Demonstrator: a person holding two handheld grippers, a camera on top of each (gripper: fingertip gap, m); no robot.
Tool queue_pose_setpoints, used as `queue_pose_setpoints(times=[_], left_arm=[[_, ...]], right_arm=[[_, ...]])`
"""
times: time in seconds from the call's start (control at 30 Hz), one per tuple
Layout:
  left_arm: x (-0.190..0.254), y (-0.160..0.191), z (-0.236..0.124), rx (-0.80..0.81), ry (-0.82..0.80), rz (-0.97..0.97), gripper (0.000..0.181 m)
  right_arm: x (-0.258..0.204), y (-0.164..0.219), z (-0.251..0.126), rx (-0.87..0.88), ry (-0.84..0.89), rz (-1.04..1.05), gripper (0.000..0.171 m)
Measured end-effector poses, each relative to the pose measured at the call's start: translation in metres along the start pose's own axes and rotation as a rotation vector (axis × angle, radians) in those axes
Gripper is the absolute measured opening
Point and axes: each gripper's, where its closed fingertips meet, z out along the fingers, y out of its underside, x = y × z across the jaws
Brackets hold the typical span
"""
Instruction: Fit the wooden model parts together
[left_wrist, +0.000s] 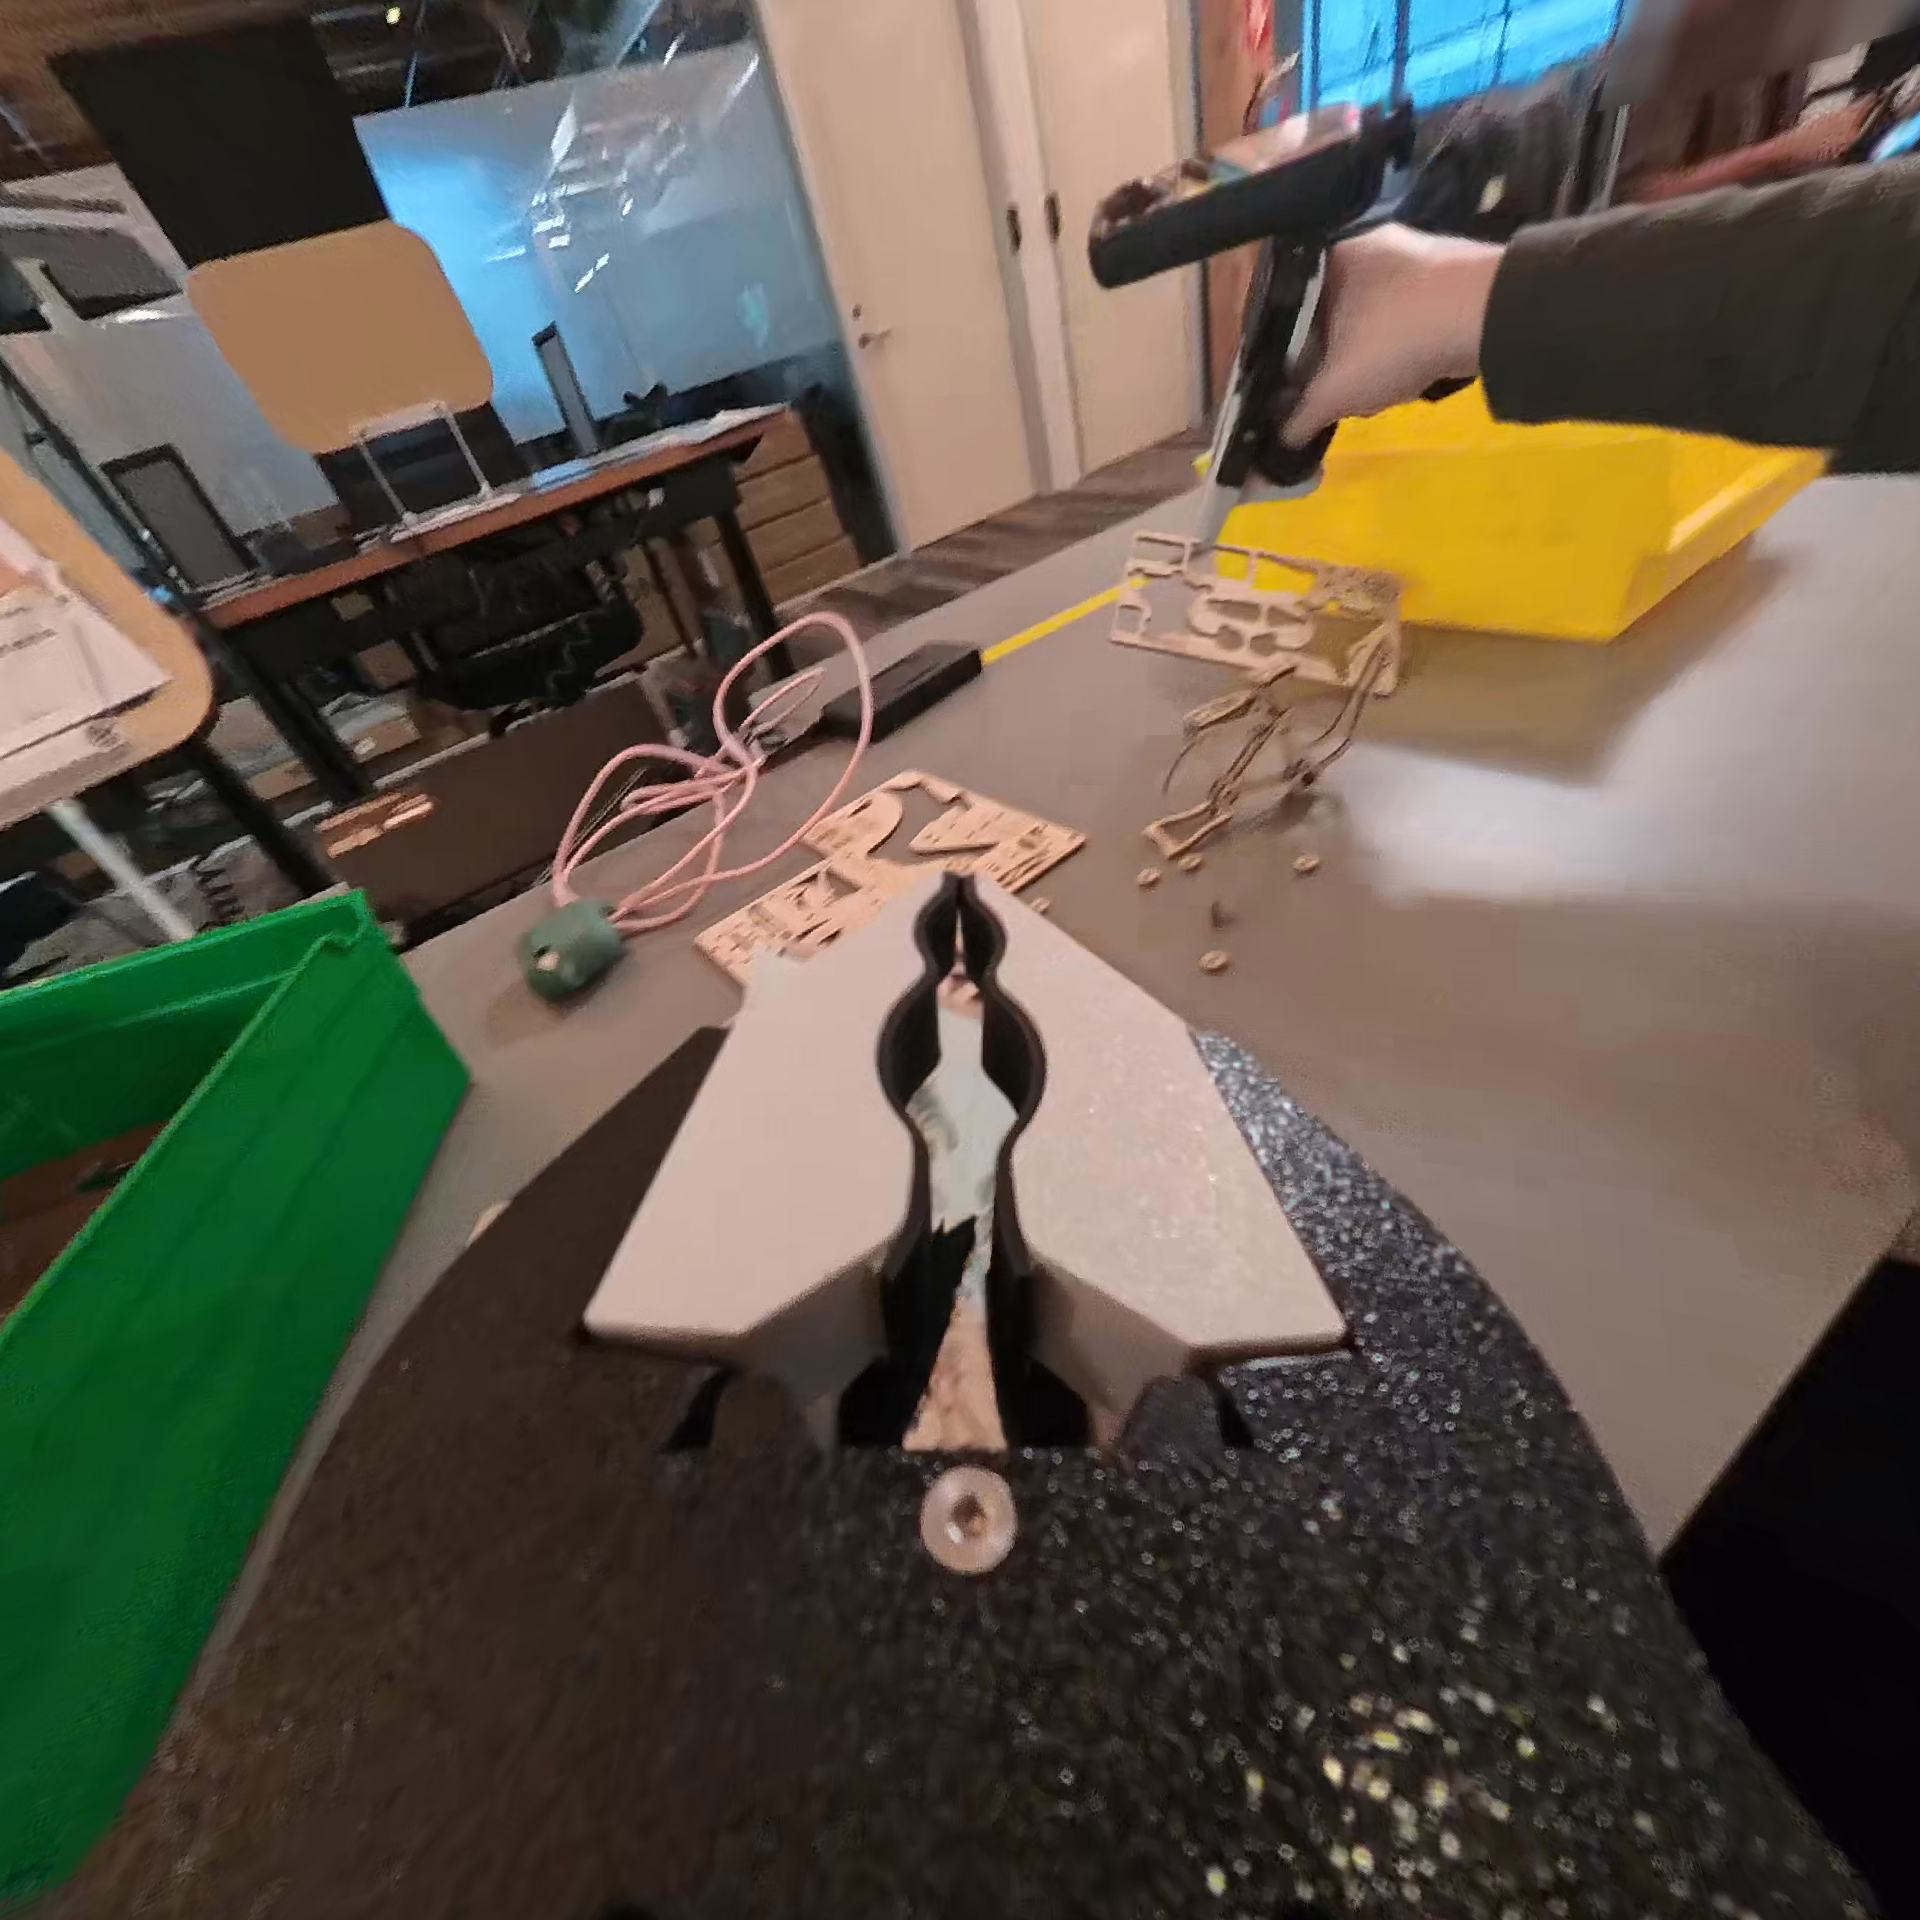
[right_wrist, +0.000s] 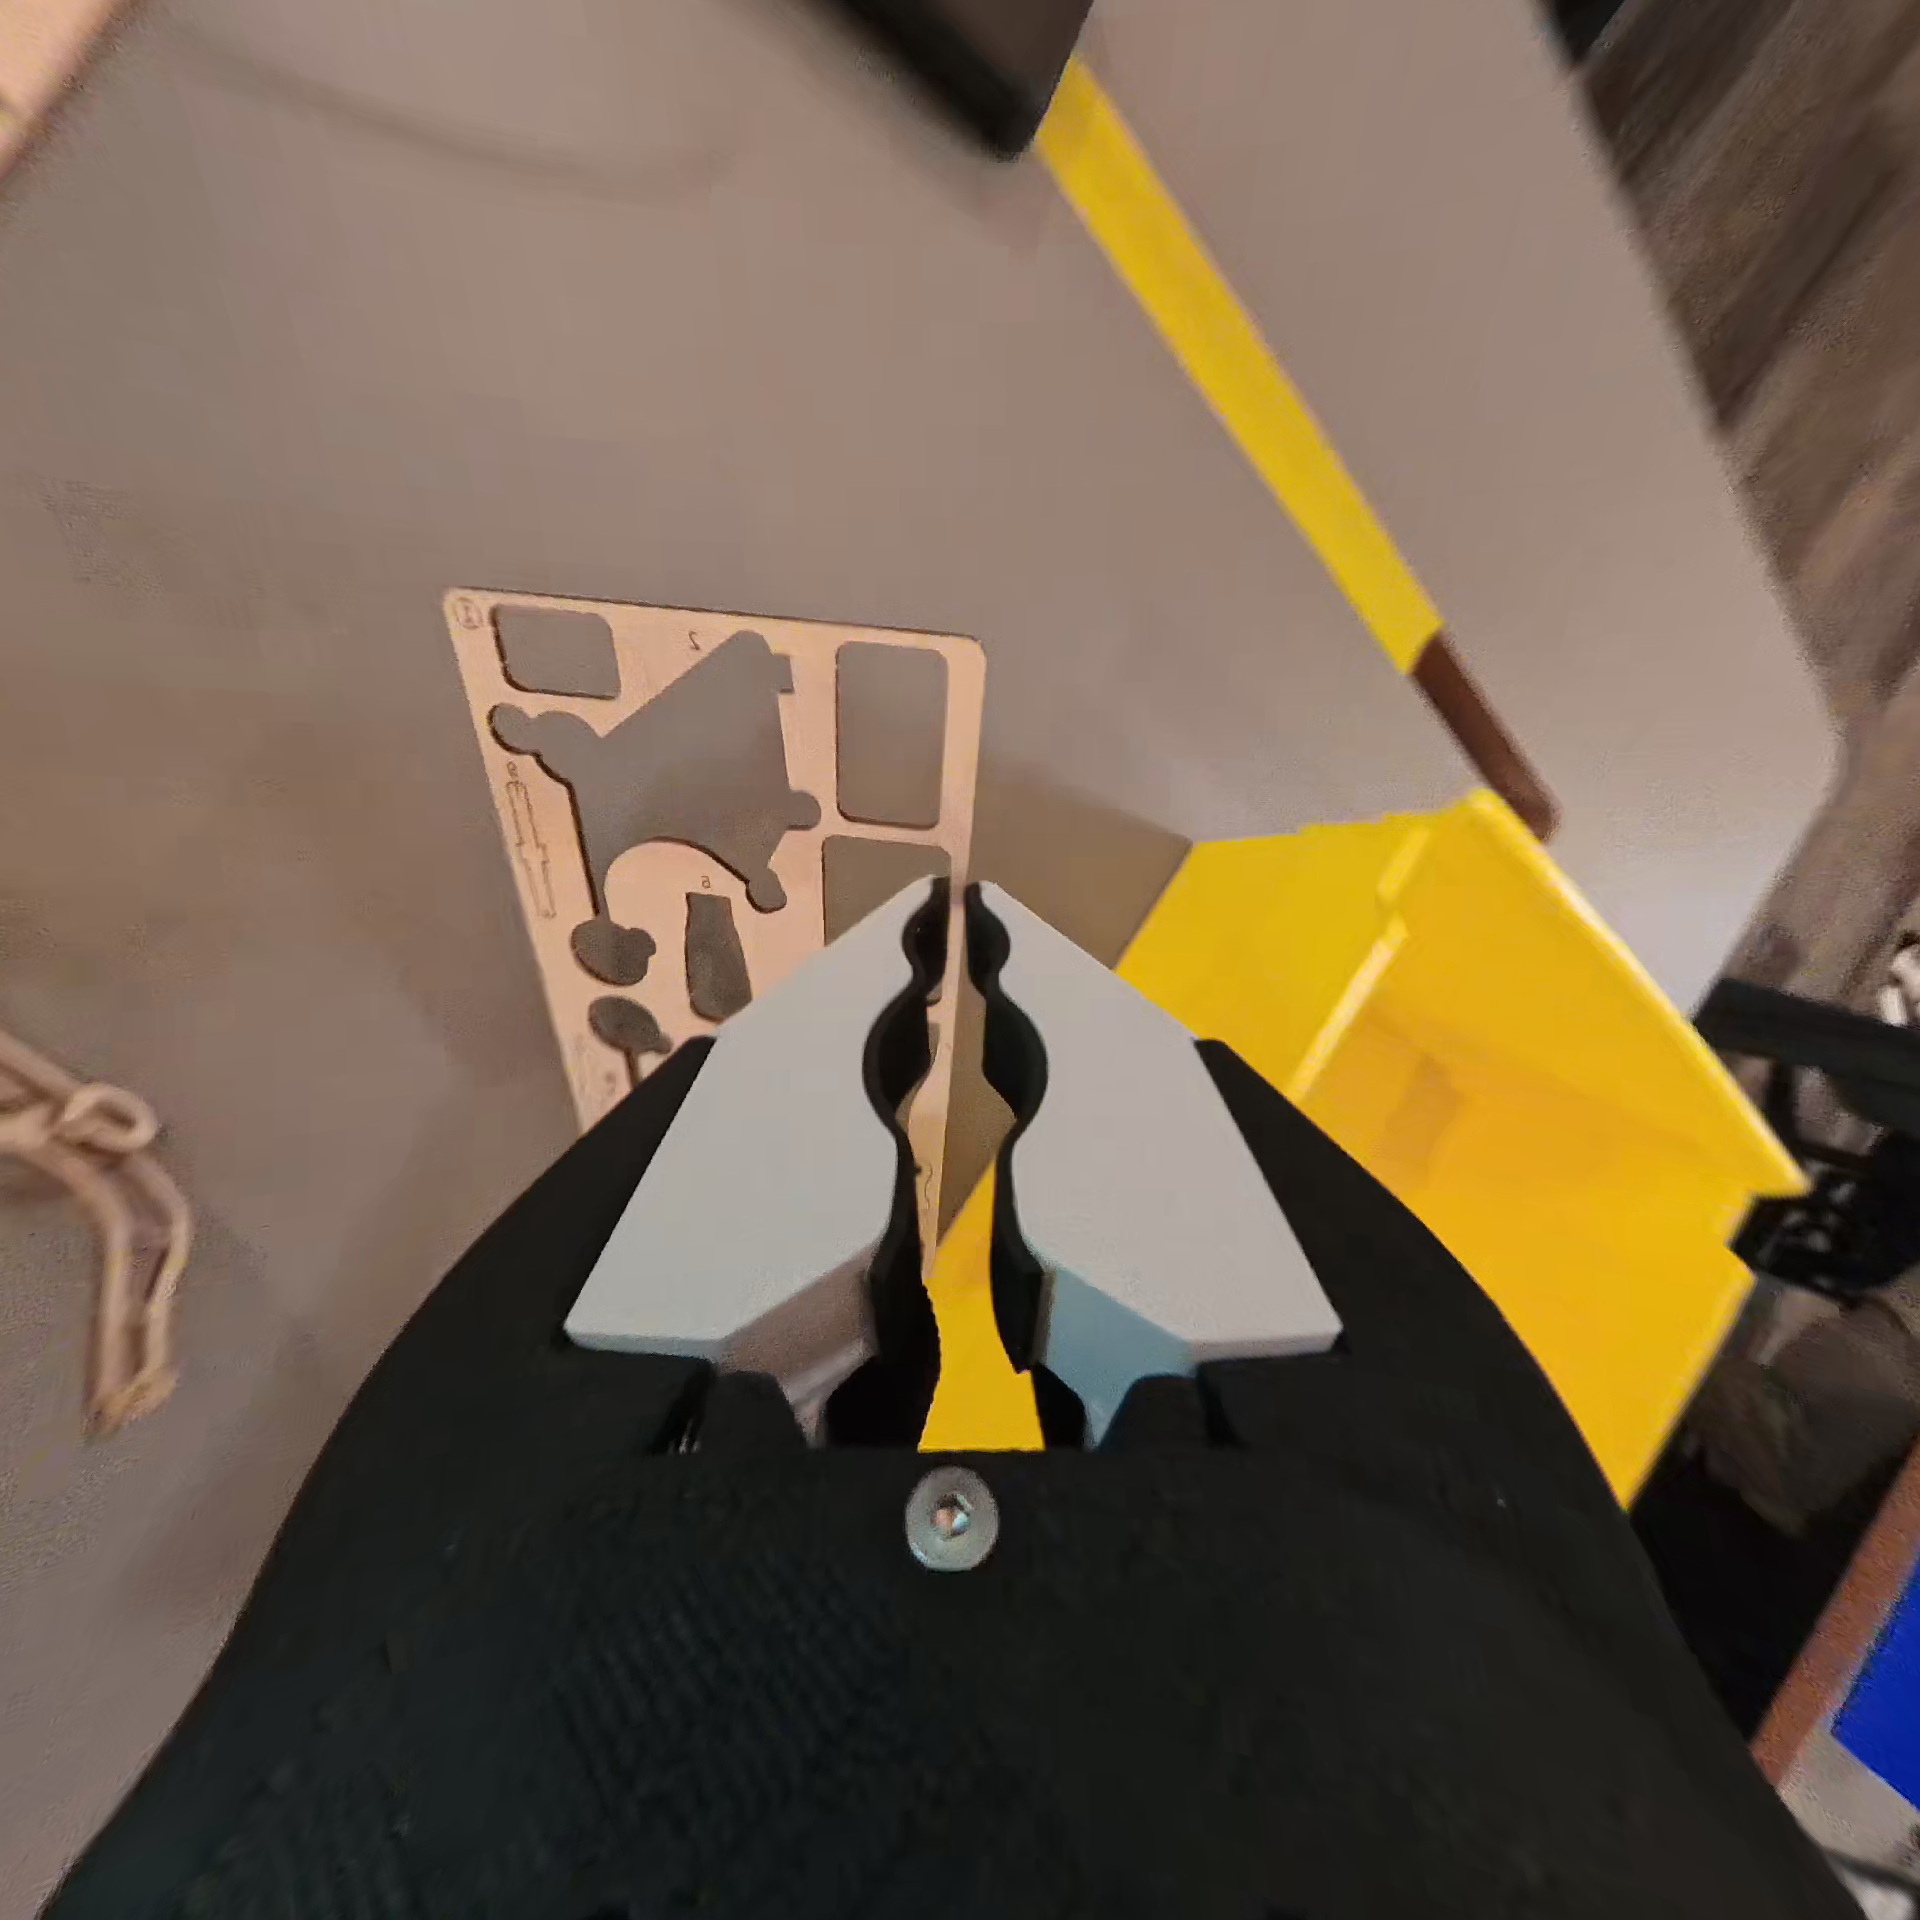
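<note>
Above the matte grey table (right_wrist: 312, 416), the right gripper (right_wrist: 957, 885) pinches a thin, flat wooden cut-out sheet (right_wrist: 727, 790) beside the glossy yellow bin (right_wrist: 1507, 1091), while the left gripper (left_wrist: 958, 885), fingers nearly together, grasps nothing.

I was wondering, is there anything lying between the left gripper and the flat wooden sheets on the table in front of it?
Nothing visible does. The left gripper, jaws nearly together and empty, points straight at the flat wooden sheets. The pink cable and its green plug lie off to the left, clear of that line.
</note>
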Motion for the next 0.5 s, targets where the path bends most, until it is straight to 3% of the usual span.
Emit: queue_pose_setpoints(times=[0.03, 0.27, 0.4, 0.5], left_arm=[[0.010, -0.006, 0.003, 0.023, 0.013, 0.003, 0.000], [0.130, -0.067, 0.044, 0.238, 0.265, -0.009, 0.000], [0.165, -0.106, 0.084, 0.362, 0.347, -0.138, 0.044], [0.190, -0.107, 0.128, 0.328, 0.392, -0.164, 0.044]], right_arm=[[0.000, 0.001, -0.021, 0.050, 0.022, -0.001, 0.001], [0.000, 0.009, -0.173, 0.379, 0.124, 0.013, 0.001], [-0.026, 0.011, -0.243, 0.565, 0.099, -0.003, 0.001], [-0.053, 0.010, -0.274, 0.690, 0.108, -0.029, 0.001]])
